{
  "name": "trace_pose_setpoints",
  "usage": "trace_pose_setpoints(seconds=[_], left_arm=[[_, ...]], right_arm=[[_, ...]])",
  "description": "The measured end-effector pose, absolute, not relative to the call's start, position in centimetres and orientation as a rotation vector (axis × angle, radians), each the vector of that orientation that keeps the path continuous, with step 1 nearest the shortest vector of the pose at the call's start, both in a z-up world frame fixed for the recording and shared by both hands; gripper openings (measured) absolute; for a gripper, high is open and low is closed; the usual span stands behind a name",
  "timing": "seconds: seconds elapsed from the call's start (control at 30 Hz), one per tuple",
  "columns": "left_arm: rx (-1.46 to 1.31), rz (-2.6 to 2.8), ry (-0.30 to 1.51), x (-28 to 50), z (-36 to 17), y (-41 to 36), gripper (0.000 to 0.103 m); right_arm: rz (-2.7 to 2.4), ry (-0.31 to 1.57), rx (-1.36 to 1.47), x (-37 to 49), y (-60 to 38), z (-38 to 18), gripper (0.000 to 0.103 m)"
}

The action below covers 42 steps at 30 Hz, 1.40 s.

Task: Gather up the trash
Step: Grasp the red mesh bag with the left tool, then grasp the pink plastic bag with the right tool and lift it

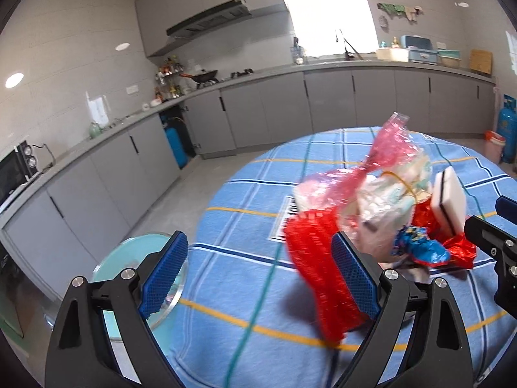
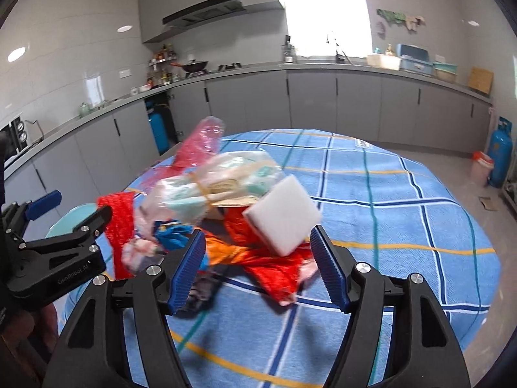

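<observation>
Blue ribbed pads sit on both grippers, and both are close to a heap of trash on the table. The left gripper (image 1: pixel 260 274) has its fingers spread very wide, with only the striped cloth between them. Nothing is held there. One of its pads sits just beside the red net bag (image 1: pixel 318 271). The right gripper (image 2: pixel 258 266) is open too. The white sponge block (image 2: pixel 281 215) sits just in front of the gap, but the pads do not press on it.

A bit farther in lies the rest of the pile. There is a shiny blue wrapper (image 1: pixel 420 247), crinkly red foil (image 2: pixel 274 270), a clear bag of papers tied with a rubber band (image 2: pixel 213 181), and a pink plastic bag (image 1: pixel 391 148) sticking up. All of it rests on the blue checked tablecloth (image 2: pixel 404 213), near the table's close edge. A round green glass stool (image 1: pixel 145 278) stands beside the table.

I think this trash is very light and soft. The foil and plastic may be slippery and will squash flat. The sponge is squishy but keeps its shape, so its flat sides look good to pinch. The net bag has holes, so a bunched fold should be easy to grab.

Far behind are grey cupboards and a bright window.
</observation>
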State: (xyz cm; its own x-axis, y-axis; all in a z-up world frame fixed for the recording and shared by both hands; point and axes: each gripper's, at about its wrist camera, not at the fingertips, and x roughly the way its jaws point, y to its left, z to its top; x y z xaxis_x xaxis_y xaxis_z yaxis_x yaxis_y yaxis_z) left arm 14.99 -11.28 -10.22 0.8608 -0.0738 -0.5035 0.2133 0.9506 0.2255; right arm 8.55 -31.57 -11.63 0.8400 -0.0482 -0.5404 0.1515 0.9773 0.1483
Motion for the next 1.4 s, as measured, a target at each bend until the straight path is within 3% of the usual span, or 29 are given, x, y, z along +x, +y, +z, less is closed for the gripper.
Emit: trace_pose_setpoints(seconds=[0.1, 0.13, 0.27, 0.33, 0.8, 1.4], left_arm=[[0.285, -0.180, 0.535, 15.3, -11.0, -12.3, 0.087], [0.287, -0.185, 0.538, 15.2, -11.3, -12.6, 0.081], [0.287, -0.234, 0.569, 15.1, -12.1, -13.3, 0.032], [0.285, -0.252, 0.579, 15.1, -12.2, -13.4, 0.022], [0.223, -0.212, 0.450, 12.4, -8.2, -9.5, 0.018], [0.268, -0.036, 0.388, 15.0, -7.6, -6.1, 0.018]], right_arm=[[-0.116, 0.565, 0.195, 8.5, -32.1, -11.9, 0.069], [-0.119, 0.565, 0.196, 8.4, -32.1, -12.0, 0.069], [-0.123, 0.566, 0.208, 8.6, -32.5, -12.2, 0.069], [-0.125, 0.568, 0.211, 8.6, -32.6, -12.3, 0.069], [-0.104, 0.558, 0.204, 8.4, -31.6, -12.1, 0.070], [-0.032, 0.518, 0.157, 12.7, -28.9, -9.3, 0.069]])
